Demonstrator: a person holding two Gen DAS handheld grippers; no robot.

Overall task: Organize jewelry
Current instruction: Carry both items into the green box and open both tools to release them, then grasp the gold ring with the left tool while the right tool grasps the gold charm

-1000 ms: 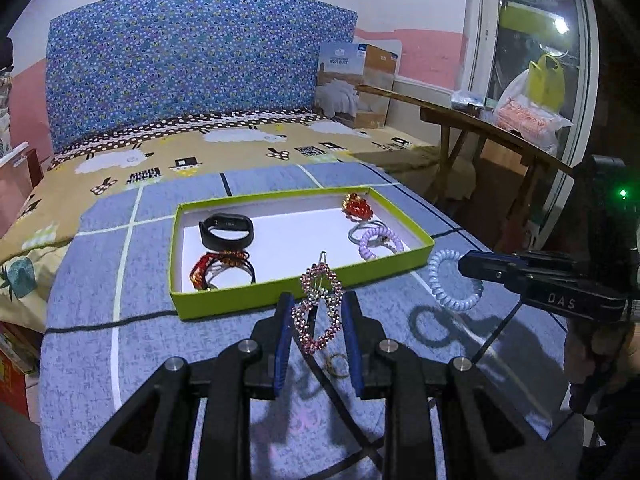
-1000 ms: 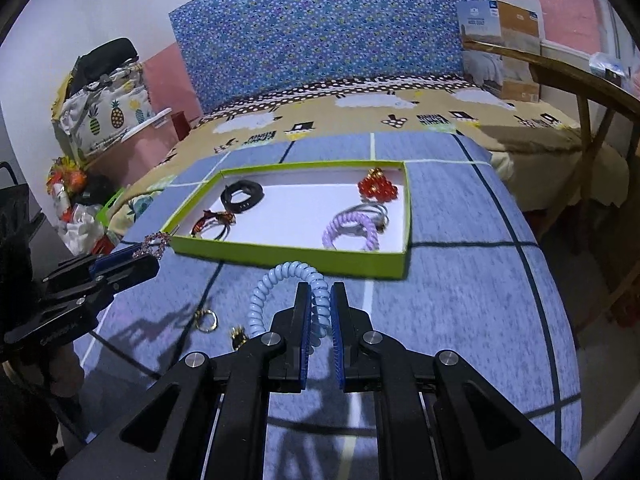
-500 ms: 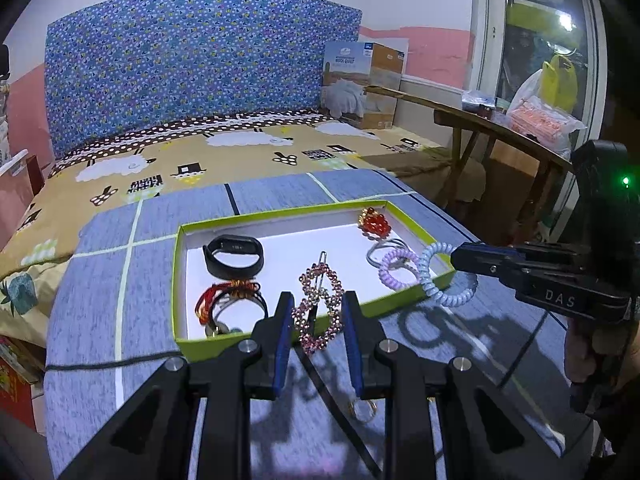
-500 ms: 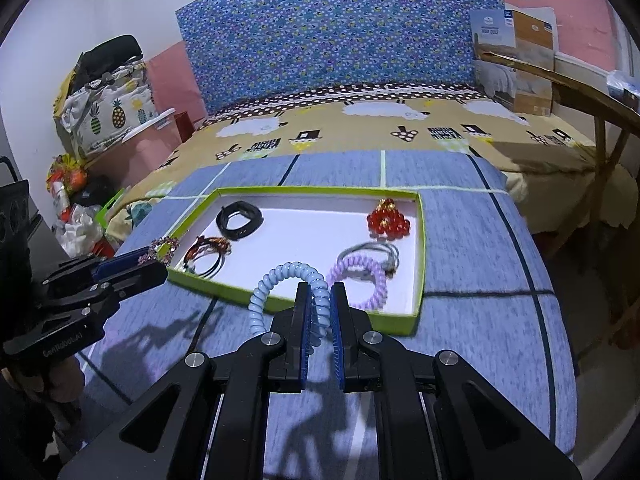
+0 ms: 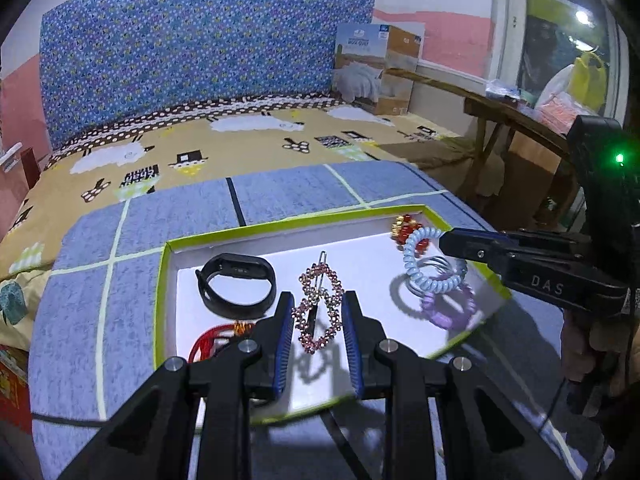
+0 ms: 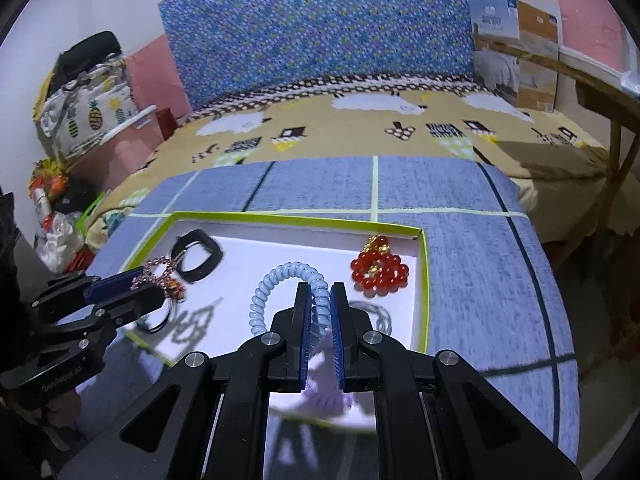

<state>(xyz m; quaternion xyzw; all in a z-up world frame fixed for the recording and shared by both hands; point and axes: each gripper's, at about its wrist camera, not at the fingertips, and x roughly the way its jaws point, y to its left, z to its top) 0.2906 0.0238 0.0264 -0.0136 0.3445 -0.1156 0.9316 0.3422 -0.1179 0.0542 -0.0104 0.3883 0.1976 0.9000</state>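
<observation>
My left gripper (image 5: 317, 308) is shut on a pink beaded hair clip (image 5: 318, 308) and holds it above the white floor of the green-rimmed tray (image 5: 256, 232). My right gripper (image 6: 320, 300) is shut on a pale blue spiral hair tie (image 6: 280, 292) and holds it over the tray's right part (image 6: 424, 264). In the tray lie a black band (image 5: 236, 284), a red bracelet (image 5: 208, 340), a red bead piece (image 6: 380, 270), a metal ring (image 6: 380, 316) and a purple spiral tie (image 5: 448, 312). The right gripper shows in the left wrist view (image 5: 444, 240), the left gripper in the right wrist view (image 6: 140, 284).
The tray sits on a blue checked cloth (image 6: 480, 240) on a table in front of a bed with a yellow sheet (image 5: 240, 140). A wooden table (image 5: 512, 116) stands at the right. Bags (image 6: 84, 108) are piled at the left.
Both grippers have moved forward with their items, from over the cloth in front of the tray to over the tray's inside. Both stay shut.
</observation>
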